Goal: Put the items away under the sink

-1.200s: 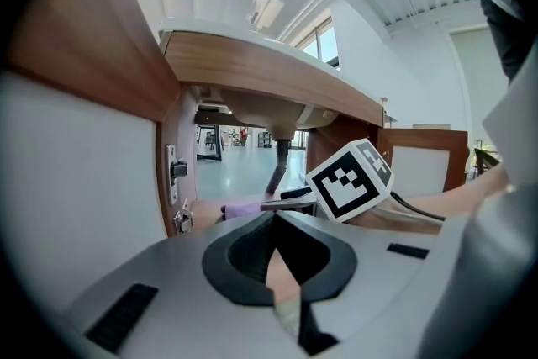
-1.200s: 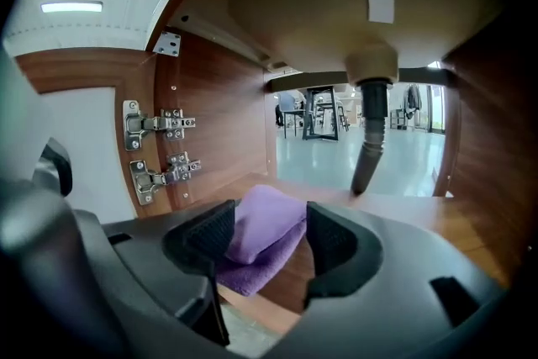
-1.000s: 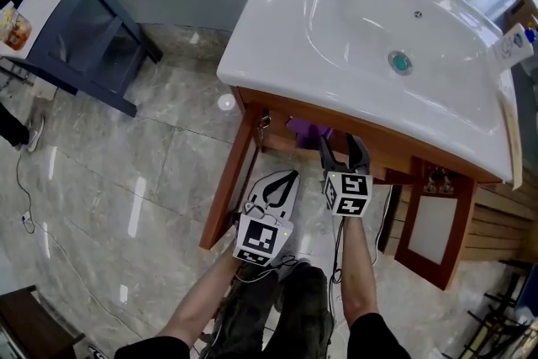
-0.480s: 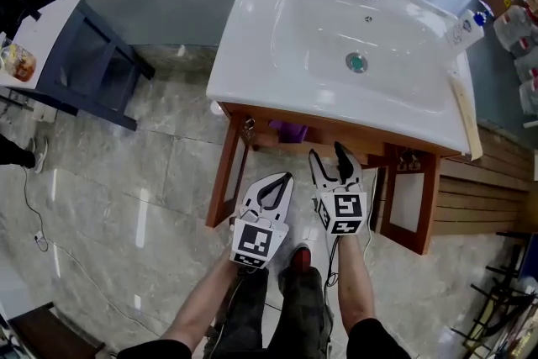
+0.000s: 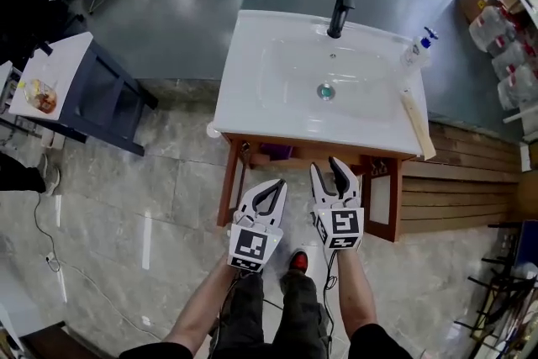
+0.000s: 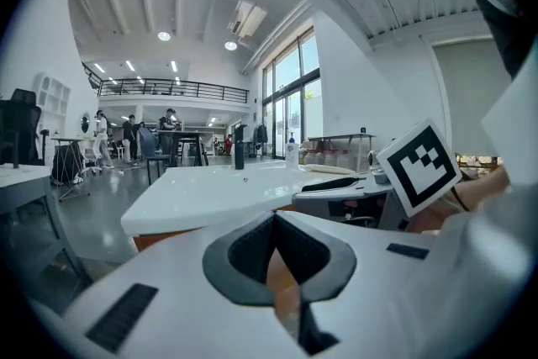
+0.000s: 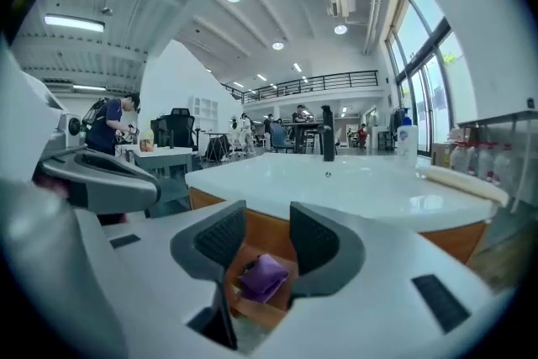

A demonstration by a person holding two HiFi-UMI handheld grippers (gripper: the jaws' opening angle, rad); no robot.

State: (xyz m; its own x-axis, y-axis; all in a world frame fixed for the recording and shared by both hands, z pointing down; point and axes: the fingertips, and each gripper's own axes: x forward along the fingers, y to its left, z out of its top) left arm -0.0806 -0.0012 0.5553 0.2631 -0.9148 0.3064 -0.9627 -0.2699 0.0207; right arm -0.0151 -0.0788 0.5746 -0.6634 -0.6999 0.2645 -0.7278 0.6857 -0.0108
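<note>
1. Both grippers hang low in front of the sink (image 5: 252, 101), level with its wooden frame (image 5: 228, 181) and pointing in at it.
2. The purple cloth (image 7: 262, 277) is already tucked in under the basin. It lies straight ahead of the right gripper (image 5: 326, 167), seen through the gap in its jaws and well beyond them, so there's no contact.
3. Two things are left up top. A bottle (image 5: 418, 48) stands upright at the far right corner. A long pale stick (image 5: 418, 125) lies along the right rim, its long axis running front to back and its near end at the front right corner.
4. Here's the relation that matters: both leftovers sit up and to the right of the grippers, and the right one is clearly the nearer. The stick looks like the closest pick. I'd say the jaws will have to come across its length, not along it.
5. On the right gripper, the jaws stand partway apart and have just been closing in. There's nothing between them and nothing touched.
6. The left gripper (image 5: 279, 185) has its jaws together, tip to tip, and it's empty.
</note>
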